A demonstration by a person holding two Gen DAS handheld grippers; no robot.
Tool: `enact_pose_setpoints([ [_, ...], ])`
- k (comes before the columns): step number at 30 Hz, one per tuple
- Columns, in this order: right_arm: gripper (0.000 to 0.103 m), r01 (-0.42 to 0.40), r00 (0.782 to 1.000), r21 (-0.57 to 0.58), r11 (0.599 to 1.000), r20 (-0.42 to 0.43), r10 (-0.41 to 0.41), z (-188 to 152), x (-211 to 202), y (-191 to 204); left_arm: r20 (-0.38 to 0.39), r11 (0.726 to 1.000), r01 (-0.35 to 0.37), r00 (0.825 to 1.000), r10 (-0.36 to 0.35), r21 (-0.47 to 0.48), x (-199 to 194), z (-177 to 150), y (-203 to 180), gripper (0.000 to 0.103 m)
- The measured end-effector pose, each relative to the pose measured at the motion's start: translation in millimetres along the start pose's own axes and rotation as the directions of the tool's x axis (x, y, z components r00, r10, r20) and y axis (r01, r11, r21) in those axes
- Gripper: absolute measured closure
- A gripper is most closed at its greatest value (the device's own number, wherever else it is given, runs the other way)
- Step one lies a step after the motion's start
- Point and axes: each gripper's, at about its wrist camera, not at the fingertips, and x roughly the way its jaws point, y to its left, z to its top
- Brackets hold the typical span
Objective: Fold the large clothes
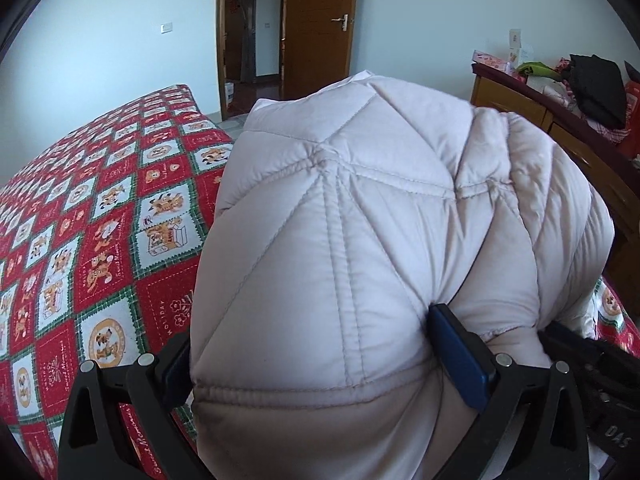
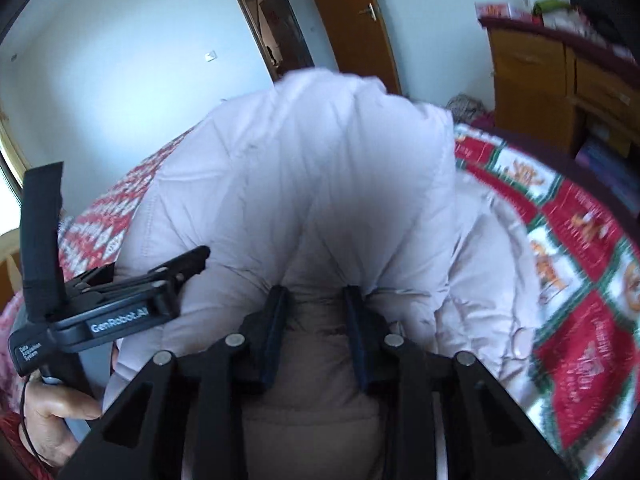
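the room is a bedroom with pale walls, one brown wooden door (image 1: 320, 28) standing open, and one bed with a red and green patchwork bedspread (image 1: 100, 216). on this bedspread is one large padded jacket (image 1: 360, 208), pale pink-white and quilted, bunched up into a high mound right in front of both tools. the left gripper (image 1: 312, 344) stands wide, and a thick fold of the jacket fills the space between its fingers; the blue pad (image 1: 460, 356) on the right side presses into the cloth. the right gripper (image 2: 316, 320) is narrow, and its two pads pinch a gathered fold at the jacket's beige hem. in the right wrist view the other tool is just to the left, held by a hand (image 2: 56, 412). far to the right of the tools is a wooden cabinet (image 1: 516, 100) with drawers; on top of it lie clothes and small boxes, too blurred to count.
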Motion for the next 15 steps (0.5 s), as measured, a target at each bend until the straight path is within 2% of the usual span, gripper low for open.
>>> enact_pose_setpoints([
  [4,0.072,-0.029,0.999,0.033,0.999,0.024,0.028,-5,7,-12,-0.012,0.999,-0.033,0.999,0.034,0.014,4,3,-3,0.001],
  [10,0.072,0.001,1.000,0.012,1.000,0.029,-0.002,-9,2,-10,-0.027,0.996,-0.069,0.997,0.071,0.061,-14,-8,-9,0.001],
  [15,0.071,0.085,0.995,-0.019,0.996,0.053,-0.084,-17,-6,10,-0.047,0.999,-0.036,0.998,0.035,-0.026,-42,-27,1,0.001],
])
